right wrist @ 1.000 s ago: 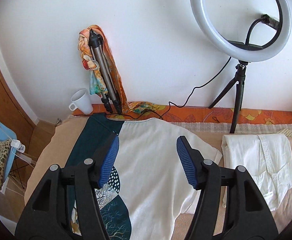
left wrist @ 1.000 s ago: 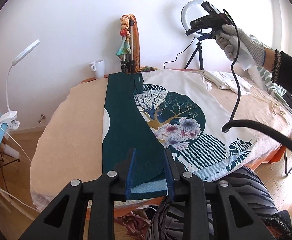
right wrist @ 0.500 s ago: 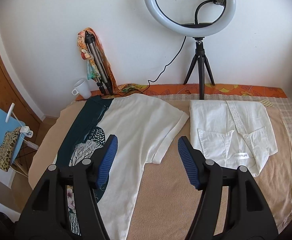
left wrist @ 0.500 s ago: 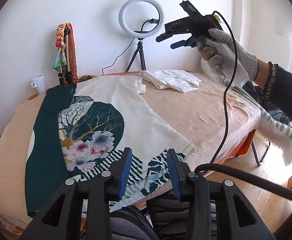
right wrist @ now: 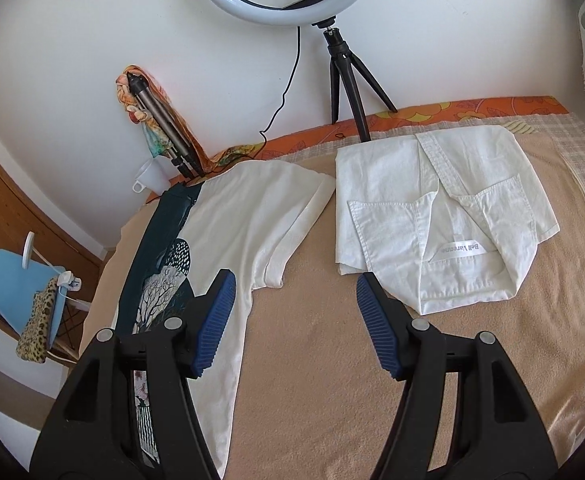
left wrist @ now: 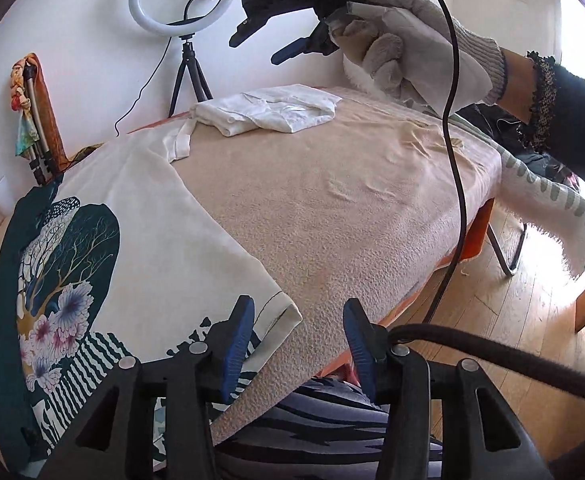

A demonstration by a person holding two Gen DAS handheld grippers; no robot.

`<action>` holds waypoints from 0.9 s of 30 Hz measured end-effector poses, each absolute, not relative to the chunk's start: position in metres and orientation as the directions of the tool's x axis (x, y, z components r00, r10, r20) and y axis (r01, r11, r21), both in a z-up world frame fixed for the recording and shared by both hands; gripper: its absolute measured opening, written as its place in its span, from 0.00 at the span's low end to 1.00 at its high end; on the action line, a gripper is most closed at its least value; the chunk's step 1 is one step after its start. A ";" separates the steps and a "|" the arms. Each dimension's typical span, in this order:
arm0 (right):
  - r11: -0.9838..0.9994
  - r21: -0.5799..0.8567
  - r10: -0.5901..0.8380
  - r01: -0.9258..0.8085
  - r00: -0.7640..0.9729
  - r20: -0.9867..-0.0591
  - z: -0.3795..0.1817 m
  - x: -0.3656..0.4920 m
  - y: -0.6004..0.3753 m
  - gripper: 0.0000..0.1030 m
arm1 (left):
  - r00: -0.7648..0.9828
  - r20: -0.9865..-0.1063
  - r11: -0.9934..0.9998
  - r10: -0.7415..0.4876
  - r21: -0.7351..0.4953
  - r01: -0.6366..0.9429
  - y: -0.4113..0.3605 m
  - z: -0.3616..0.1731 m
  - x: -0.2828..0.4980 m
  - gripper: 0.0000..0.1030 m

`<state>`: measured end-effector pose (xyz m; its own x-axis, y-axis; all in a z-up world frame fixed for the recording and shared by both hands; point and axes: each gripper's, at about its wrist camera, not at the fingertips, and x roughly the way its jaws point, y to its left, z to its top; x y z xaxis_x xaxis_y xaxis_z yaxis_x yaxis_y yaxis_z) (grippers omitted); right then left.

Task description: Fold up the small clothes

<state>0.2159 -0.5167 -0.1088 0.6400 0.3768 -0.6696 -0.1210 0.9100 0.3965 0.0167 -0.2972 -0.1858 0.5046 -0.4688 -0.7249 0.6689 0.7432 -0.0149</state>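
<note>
The printed T-shirt (left wrist: pixel 132 216) lies flat on the beige-covered table (left wrist: pixel 352 208), its long axis running from the hem corner at 6 o'clock toward the neck at 11 o'clock (sleeve near the folded white shirt (right wrist: pixel 444 216)). The left gripper (left wrist: pixel 296 336) gapes wide at that corner; the right gripper (right wrist: pixel 296 320) hovers wide, holding nothing.

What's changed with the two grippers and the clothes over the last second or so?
The left gripper let go of the printed T-shirt's folded teal edge, opened wider and swung right to the shirt's near right hem corner. The right gripper, open throughout, shifted right, now hovering over the sleeve and the bare blanket. The T-shirt lies spread with its left side folded over; the folded white shirt stayed put.
</note>
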 end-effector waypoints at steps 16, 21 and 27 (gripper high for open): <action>0.784 0.621 0.548 0.027 0.440 -0.711 -0.221 0.292 -0.483 0.64 | 0.467 -0.740 0.797 -0.484 -0.152 0.585 -0.280 -0.194 0.040 0.01; 0.711 0.696 0.592 0.100 0.447 -0.670 -0.243 0.307 -0.474 0.64 | 0.474 -0.725 0.805 -0.499 -0.187 0.562 -0.268 -0.186 0.041 0.00; 0.685 0.716 0.600 0.134 0.455 -0.659 -0.246 0.324 -0.464 0.46 | 0.486 -0.708 0.810 -0.513 -0.212 0.547 -0.260 -0.180 0.041 0.00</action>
<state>0.3237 -0.4640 -0.2460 0.4548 0.5995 -0.6586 0.1344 0.6848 0.7162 0.0409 -0.2597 -0.1804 0.4856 -0.5128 -0.7080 0.5469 0.8100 -0.2116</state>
